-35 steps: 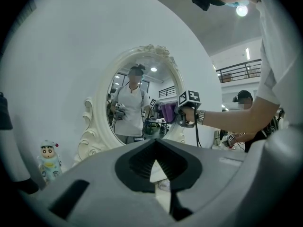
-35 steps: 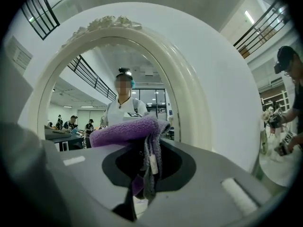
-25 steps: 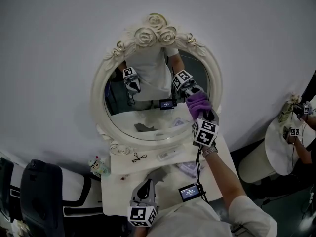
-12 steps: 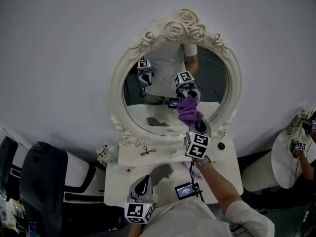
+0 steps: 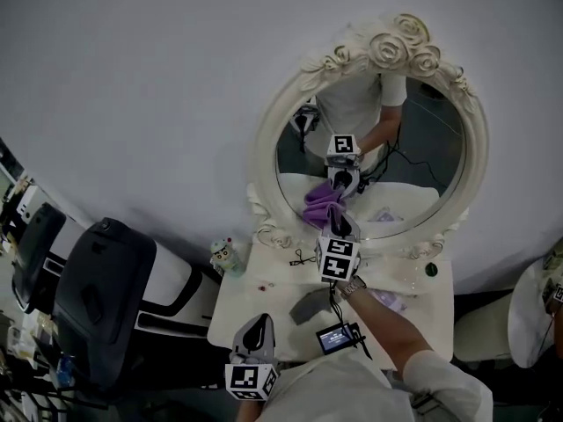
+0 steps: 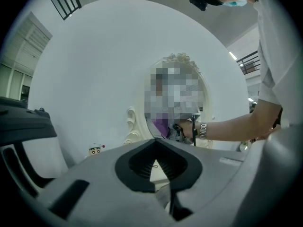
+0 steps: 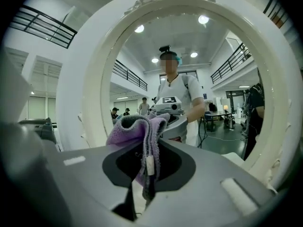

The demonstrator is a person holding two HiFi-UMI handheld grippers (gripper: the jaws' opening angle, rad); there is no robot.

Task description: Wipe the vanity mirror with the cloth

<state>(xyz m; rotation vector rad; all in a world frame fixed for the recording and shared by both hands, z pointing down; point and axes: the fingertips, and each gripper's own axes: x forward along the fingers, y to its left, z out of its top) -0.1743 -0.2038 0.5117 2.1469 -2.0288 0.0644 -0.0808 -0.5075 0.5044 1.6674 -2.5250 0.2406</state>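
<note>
Low at the left, the left gripper hangs over the white surface, jaws closed together with nothing between them, taking no part. The wipe itself looks to be under way: the cloth is bunched against the lower left of the mirror, near its carved frame. The cloth is purple and fuzzy, folded over on itself, with a small white tag showing. The right gripper pinches it firmly. The next move probably calls for sweeping rightward and upward across the untouched glass with steady pressure.
</note>
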